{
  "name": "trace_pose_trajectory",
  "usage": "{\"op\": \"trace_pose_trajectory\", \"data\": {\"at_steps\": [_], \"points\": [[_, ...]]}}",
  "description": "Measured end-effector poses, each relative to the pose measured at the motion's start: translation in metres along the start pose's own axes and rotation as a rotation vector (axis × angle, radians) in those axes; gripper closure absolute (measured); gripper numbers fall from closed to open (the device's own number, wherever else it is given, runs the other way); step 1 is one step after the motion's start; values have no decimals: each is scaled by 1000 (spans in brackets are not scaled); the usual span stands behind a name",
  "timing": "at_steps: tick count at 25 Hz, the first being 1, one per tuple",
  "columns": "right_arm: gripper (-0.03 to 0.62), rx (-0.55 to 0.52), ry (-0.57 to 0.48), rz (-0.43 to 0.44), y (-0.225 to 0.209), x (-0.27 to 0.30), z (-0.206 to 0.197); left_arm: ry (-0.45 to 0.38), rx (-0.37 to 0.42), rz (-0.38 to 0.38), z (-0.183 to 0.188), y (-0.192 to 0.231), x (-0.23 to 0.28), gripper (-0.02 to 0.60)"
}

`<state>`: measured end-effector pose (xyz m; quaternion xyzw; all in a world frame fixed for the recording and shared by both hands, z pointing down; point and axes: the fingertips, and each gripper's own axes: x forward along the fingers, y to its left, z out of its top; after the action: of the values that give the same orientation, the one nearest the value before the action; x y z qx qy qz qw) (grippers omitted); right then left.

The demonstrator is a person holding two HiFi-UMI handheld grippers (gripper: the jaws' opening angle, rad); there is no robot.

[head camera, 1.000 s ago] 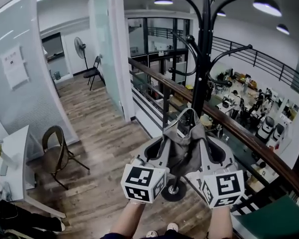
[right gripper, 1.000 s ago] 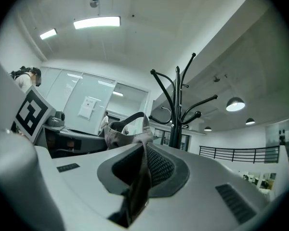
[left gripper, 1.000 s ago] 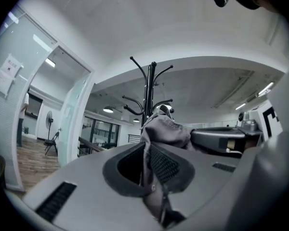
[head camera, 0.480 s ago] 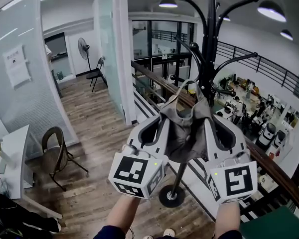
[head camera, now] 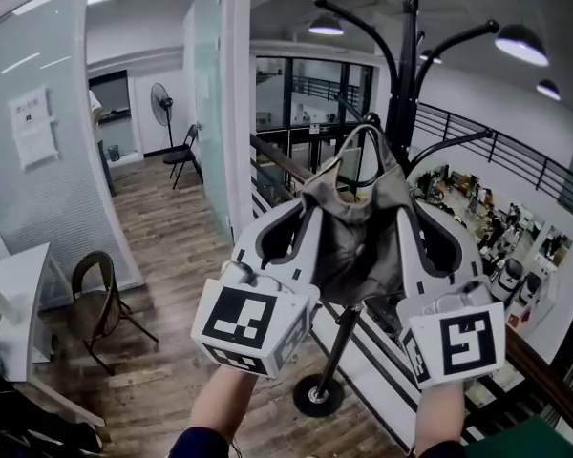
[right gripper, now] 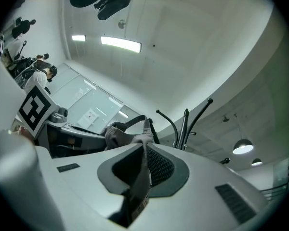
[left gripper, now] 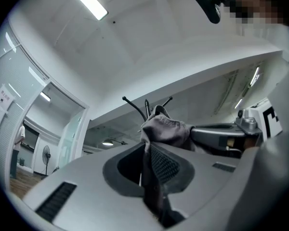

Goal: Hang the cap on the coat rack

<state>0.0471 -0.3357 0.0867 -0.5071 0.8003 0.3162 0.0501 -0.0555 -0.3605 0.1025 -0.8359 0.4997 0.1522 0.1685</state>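
A grey cap [head camera: 355, 225] hangs stretched between my two grippers, held up in front of the black coat rack [head camera: 401, 74]. My left gripper [head camera: 315, 203] is shut on the cap's left edge and my right gripper [head camera: 399, 203] is shut on its right edge. The cap's back strap arches up as a loop just before the rack's pole and lower hooks. In the left gripper view the cap cloth [left gripper: 164, 129] is pinched between the jaws, with the rack's top hooks [left gripper: 147, 106] behind it. The right gripper view shows cloth [right gripper: 137, 150] clamped the same way, the rack [right gripper: 185, 124] just beyond.
The rack's round base [head camera: 315, 395] stands on the wooden floor beside a wooden handrail [head camera: 544, 370] over a lower hall. A glass partition [head camera: 210, 93] is at the left, with a chair [head camera: 91, 299] and a white table [head camera: 19, 284] at far left.
Both grippers have risen together with the cap, from level with the rack's lower pole up to the height of its lower hooks. The cap's strap loop now reaches the hook area.
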Motion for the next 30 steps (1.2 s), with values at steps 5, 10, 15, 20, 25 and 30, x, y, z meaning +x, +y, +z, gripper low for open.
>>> {"op": "trace_pose_trajectory", "data": {"at_steps": [5,10,15,20,25,30], "points": [[560,1,-50,-7,-9,13,18,-44,-46,-7,23,10,11,551],[560,26,-51,-16,-17,31,15,-19,-38,1,24,21,34,551],[560,45,-2,-25,-23,46,-8,14,-29,38,5,30,50,551],[560,36,25,-51,-29,50,-22,39,-59,18,-15,29,61,551],[560,35,78,-96,-35,56,-45,72,-59,13,-35,25,76,551],[560,56,148,-117,-38,60,-78,135,-36,18,-66,23,92,551]]}}
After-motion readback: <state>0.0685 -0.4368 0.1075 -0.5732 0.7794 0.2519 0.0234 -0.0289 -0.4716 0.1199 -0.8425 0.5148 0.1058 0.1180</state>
